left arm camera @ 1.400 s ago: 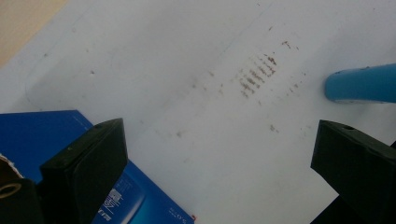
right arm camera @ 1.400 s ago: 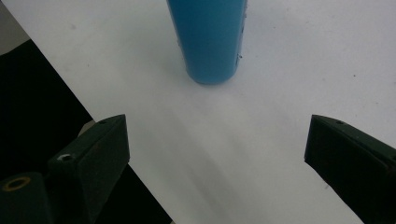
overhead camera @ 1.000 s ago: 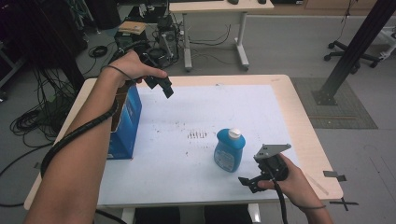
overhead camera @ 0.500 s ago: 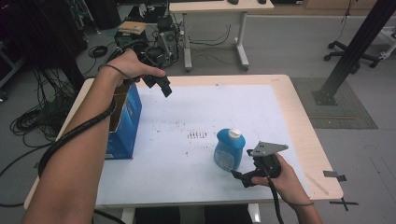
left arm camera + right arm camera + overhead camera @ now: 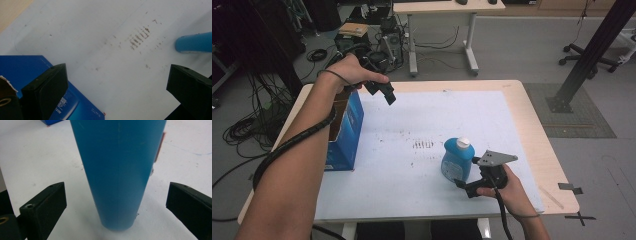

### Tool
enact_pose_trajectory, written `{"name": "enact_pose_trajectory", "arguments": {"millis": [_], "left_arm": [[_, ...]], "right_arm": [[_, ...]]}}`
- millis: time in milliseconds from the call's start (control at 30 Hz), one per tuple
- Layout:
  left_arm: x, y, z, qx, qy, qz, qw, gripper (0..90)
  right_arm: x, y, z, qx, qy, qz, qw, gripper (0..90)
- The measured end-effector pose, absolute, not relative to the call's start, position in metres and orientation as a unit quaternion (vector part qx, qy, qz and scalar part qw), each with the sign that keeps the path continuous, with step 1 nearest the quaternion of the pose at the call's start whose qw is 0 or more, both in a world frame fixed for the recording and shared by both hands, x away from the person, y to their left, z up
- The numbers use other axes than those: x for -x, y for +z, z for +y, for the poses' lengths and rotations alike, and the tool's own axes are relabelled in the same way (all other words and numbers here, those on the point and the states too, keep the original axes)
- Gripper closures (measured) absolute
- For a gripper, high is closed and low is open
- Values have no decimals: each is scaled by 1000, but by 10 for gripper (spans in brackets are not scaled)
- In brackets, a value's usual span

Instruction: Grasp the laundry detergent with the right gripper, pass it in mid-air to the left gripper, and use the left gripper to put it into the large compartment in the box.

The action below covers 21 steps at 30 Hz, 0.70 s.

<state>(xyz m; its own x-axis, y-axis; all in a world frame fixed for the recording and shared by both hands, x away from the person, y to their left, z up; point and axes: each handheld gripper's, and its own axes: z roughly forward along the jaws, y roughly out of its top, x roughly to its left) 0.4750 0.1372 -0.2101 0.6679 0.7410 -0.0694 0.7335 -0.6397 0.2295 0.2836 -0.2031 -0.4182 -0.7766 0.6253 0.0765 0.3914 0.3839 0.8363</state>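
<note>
The blue bottle [image 5: 456, 161] with its white cap [image 5: 463, 143] on stands upright on the white mat [image 5: 512, 130], between the jaws of the right tongs [image 5: 460, 186]. Those jaws have just been opening and stand wide, clear of the bottle's sides; what the bottle holds cannot be told. The left tongs [image 5: 387, 95] hang released above the open blue box [image 5: 345, 131]; its inside is hidden behind the arm.
</note>
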Motion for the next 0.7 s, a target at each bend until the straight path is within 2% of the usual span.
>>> {"name": "enact_pose_trajectory", "arguments": {"millis": [700], "left_arm": [[-474,-214,137,-906,14,406,116,41]], "right_arm": [[-289,-425,-195,-307,482,808,142,30]]}}
